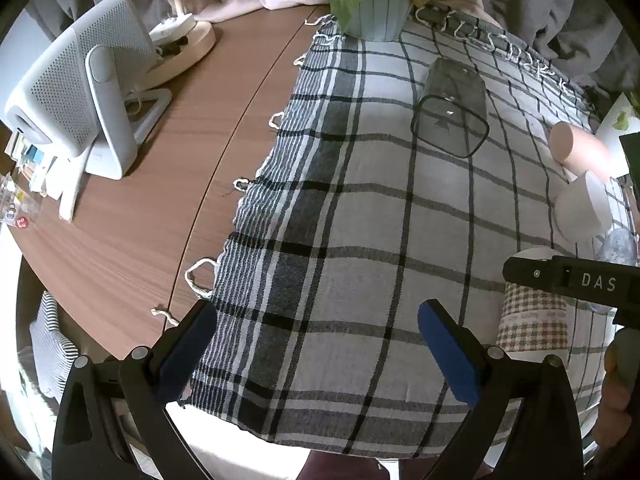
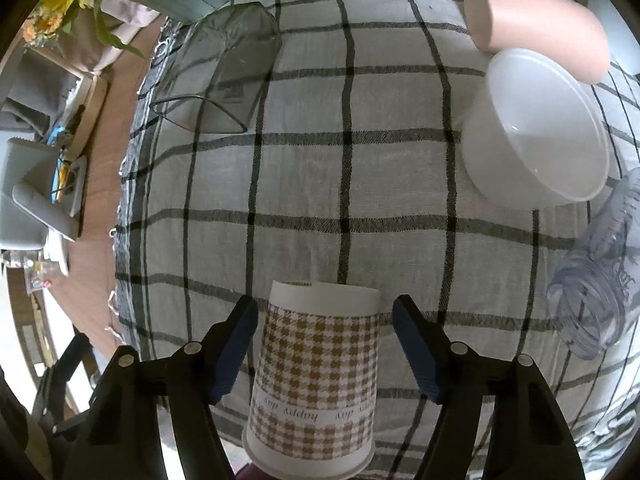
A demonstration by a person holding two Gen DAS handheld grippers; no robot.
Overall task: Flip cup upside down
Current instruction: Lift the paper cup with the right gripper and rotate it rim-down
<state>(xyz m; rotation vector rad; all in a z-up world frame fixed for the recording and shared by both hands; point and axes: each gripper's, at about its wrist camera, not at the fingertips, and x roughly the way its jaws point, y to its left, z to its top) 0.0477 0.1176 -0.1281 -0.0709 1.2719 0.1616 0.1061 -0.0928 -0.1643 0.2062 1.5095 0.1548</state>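
Observation:
A paper cup (image 2: 316,380) with a brown houndstooth print and upside-down "happy day" lettering stands rim-down on the plaid cloth (image 2: 360,200). My right gripper (image 2: 322,316) is open, with a blue-padded finger on each side of the cup and a gap on both sides. The cup also shows in the left wrist view (image 1: 534,320), partly behind the right gripper's black body (image 1: 576,280). My left gripper (image 1: 316,320) is open and empty over the near part of the cloth.
A dark clear glass (image 2: 224,76) lies on its side at the back left. A pink cup (image 2: 532,24), a white plastic bowl (image 2: 536,128) and a clear ribbed cup (image 2: 600,280) lie at the right. A potted plant (image 1: 380,4) and a grey speaker (image 1: 80,92) stand on the wooden table (image 1: 160,200).

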